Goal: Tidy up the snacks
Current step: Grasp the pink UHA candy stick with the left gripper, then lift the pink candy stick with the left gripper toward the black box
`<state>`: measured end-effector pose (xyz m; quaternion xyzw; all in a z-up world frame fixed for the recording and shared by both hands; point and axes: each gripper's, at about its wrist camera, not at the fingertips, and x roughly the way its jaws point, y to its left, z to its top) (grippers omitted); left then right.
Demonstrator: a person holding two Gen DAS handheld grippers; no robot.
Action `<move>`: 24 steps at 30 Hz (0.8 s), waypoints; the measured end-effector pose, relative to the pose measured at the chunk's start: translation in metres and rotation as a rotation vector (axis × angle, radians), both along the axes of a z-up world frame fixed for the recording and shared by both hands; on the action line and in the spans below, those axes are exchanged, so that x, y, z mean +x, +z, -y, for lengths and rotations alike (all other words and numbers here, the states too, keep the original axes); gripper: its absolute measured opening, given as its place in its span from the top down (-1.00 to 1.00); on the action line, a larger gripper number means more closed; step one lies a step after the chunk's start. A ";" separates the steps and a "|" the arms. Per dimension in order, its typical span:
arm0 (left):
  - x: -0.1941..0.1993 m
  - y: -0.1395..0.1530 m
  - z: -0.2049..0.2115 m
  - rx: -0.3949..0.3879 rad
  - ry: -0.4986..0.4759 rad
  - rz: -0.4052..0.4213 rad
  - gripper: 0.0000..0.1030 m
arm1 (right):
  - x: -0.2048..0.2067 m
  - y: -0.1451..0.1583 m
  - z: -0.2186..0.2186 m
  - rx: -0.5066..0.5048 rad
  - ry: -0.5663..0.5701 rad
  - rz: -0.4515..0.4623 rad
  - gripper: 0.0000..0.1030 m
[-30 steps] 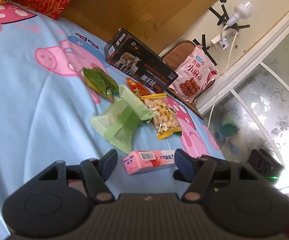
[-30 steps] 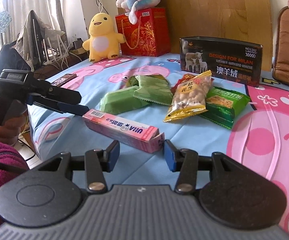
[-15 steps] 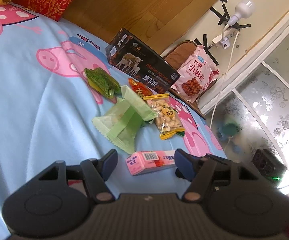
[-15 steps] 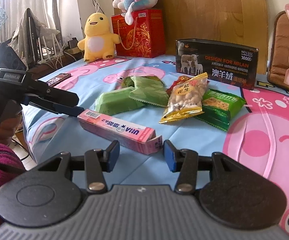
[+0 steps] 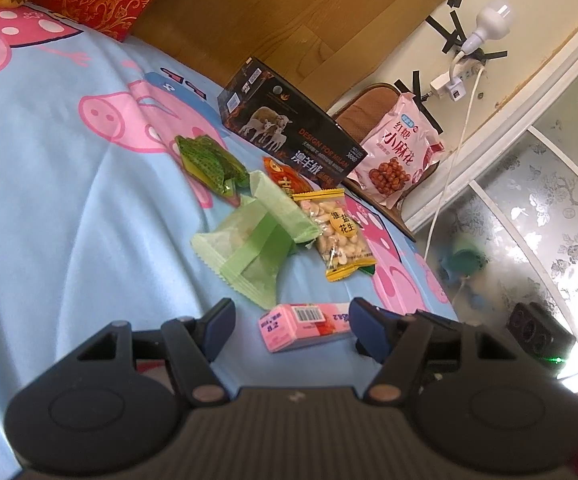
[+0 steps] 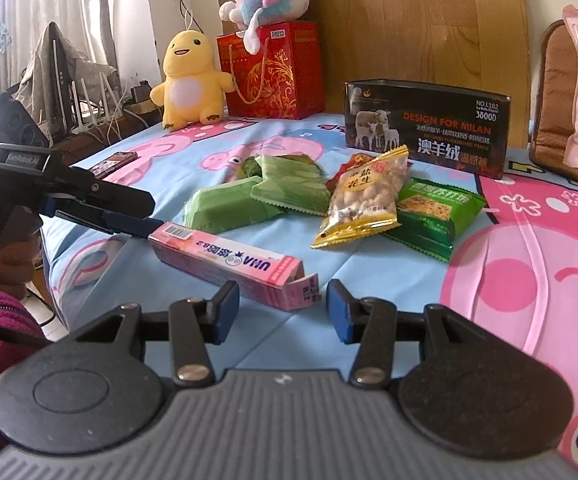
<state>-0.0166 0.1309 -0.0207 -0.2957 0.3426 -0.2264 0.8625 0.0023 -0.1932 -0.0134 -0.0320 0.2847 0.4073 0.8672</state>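
Note:
A long pink candy box (image 5: 305,326) (image 6: 229,260) lies on the blue pig-print bedsheet (image 5: 69,200). My left gripper (image 5: 291,326) is open, with the box's barcode end lying between its blue pads, not pressed. In the right wrist view the left gripper (image 6: 155,214) comes in from the left with its tips at that same end. My right gripper (image 6: 283,308) is open too, and the box's torn flap end sits just ahead of its pads. Beyond lie two light green packets (image 5: 257,240) (image 6: 249,196), a peanut packet (image 5: 339,232) (image 6: 365,200) and green cracker packets (image 5: 209,160) (image 6: 433,212).
A black carton (image 5: 289,136) (image 6: 425,128) stands behind the snacks by the wooden headboard. A pink snack bag (image 5: 397,156) rests on a chair beside the bed. A red gift bag (image 6: 273,72) and plush toys (image 6: 189,80) sit at the far end. A person's hand (image 6: 9,264) holds the left gripper.

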 end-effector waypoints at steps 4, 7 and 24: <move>0.000 0.000 -0.001 -0.009 -0.008 0.001 -0.25 | 0.000 0.000 0.000 0.000 0.000 0.000 0.01; -0.001 0.001 -0.001 -0.008 -0.017 0.004 -0.25 | 0.000 0.000 0.000 0.000 0.000 0.000 0.01; -0.005 -0.001 -0.001 0.002 -0.042 0.001 -0.25 | -0.002 0.000 0.000 -0.001 0.005 0.000 0.00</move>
